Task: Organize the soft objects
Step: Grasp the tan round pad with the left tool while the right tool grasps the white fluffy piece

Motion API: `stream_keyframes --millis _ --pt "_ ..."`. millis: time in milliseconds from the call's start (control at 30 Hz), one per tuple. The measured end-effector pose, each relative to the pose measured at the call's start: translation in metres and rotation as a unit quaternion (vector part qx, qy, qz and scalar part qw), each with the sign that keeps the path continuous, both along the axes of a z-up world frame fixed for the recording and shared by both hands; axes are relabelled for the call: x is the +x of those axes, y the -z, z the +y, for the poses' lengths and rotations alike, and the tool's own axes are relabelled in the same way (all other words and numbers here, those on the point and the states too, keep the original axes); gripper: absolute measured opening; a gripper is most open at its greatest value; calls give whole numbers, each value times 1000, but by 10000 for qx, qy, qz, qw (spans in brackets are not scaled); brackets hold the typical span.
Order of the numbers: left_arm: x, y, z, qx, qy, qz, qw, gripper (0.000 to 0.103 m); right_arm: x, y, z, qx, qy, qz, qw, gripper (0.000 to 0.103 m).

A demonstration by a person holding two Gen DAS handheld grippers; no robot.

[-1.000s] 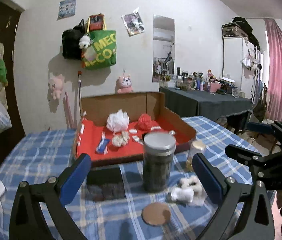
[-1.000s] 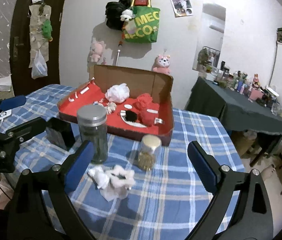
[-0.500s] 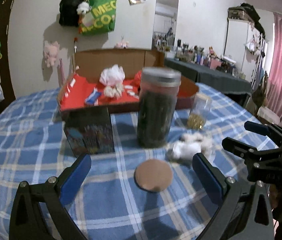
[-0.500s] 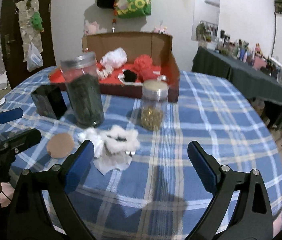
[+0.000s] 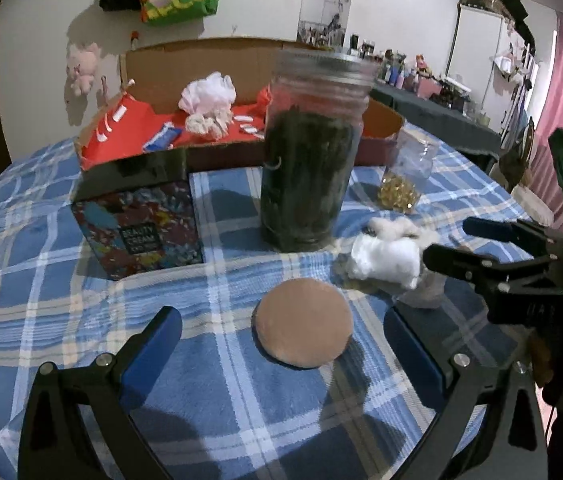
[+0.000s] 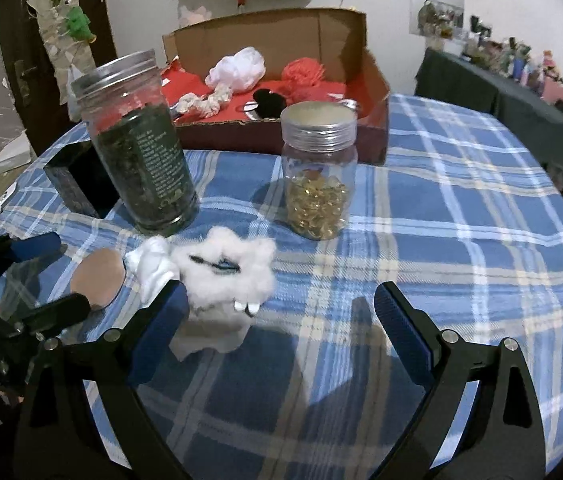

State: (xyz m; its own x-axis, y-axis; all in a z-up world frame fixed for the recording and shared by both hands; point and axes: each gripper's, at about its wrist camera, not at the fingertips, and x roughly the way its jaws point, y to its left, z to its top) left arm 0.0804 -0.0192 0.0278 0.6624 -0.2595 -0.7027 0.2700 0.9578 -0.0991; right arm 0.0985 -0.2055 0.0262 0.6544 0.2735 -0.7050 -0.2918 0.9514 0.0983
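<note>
A round tan powder puff [image 5: 302, 323] lies on the blue plaid tablecloth, just ahead of my open left gripper [image 5: 281, 356]; it also shows in the right wrist view [image 6: 98, 276]. A white fluffy soft object [image 6: 223, 270] lies by my open right gripper [image 6: 277, 320], close to its left finger; it also shows in the left wrist view [image 5: 385, 256]. A cardboard box with red lining [image 6: 375, 76] at the back holds more soft items, white [image 6: 237, 68] and red [image 6: 301, 74]. Both grippers are empty.
A tall jar of dark leaves [image 6: 141, 168] and a small jar of golden beads [image 6: 317, 172] stand mid-table. A dark patterned box [image 5: 141, 228] stands left of the tall jar. The right gripper shows in the left wrist view [image 5: 477, 248].
Both grippers have come lower and closer to the table. The puff now lies between the left fingers' reach, and the white fluffy object is at the right gripper's left finger.
</note>
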Motion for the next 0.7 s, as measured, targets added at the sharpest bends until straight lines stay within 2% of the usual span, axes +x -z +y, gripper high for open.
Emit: stream_keyframes --millis 100,167,200,233,267,300,333,367,467,700 --pt "4 3 -3 62 85 98 9999 99 10 1 0 90 -180 110 9997 95" --pt "6 7 -5 92 190 181 9996 88 14 1 3 103 -293 135 9994 92" --pt "6 8 -6 133 206 171 9996 85 15 1 5 95 -333 140 9993 87" --pt "6 8 -6 178 217 137 9995 81 16 1 7 102 -397 153 9990 77" --pt "5 8 -7 216 267 92 9994 72 17 2 9 137 -498 181 9985 70" --pt "4 8 -7 189 339 80 9992 67 17 1 11 151 -554 193 9982 52" --pt "4 7 -6 138 411 78 9990 59 17 2 13 187 -656 218 9974 41" --pt "4 6 -6 102 443 64 9989 54 17 3 15 258 -761 257 9964 41" --pt "6 3 -5 80 469 44 9989 50 12 1 17 324 -814 169 9960 40" --pt "4 -13 -1 -6 553 -152 9984 49 -10 -16 12 628 -742 -206 9950 40"
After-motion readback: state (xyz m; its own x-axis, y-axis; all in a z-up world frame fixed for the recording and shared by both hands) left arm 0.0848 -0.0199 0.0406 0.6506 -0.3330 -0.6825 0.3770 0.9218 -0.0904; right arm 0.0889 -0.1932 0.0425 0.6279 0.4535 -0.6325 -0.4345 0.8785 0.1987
